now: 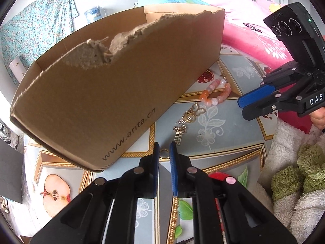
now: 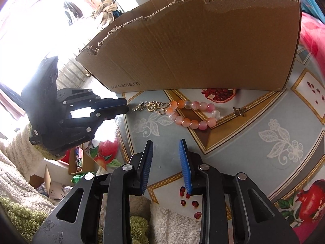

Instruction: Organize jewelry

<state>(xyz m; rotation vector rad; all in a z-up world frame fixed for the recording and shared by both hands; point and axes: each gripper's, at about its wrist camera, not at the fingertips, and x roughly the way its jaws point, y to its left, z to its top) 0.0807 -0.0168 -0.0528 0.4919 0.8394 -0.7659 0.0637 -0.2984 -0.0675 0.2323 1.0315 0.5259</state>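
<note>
A torn brown cardboard box (image 2: pixel 203 46) printed "www.anta.cn" stands on the desk (image 2: pixel 264 142) with its fruit-and-flower patterned cover. Just in front of the box lie a pink and orange beaded bracelet (image 2: pixel 191 113) and a gold-coloured metal chain with charms (image 2: pixel 150 106), touching end to end. The left hand-held gripper (image 1: pixel 165 148) has its fingers narrowly parted, its tips at the chain's end, pinching nothing visible. The right hand-held gripper (image 2: pixel 165 144) is spread and empty near the bracelet.

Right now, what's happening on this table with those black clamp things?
A person holds two hand-held grippers over a patterned table, tidying jewelry. The left gripper has its jaws nearly together at the end of the gold chain charm. The right gripper hovers open and empty. A pink bead bracelet lies beside the torn cardboard box.
</note>
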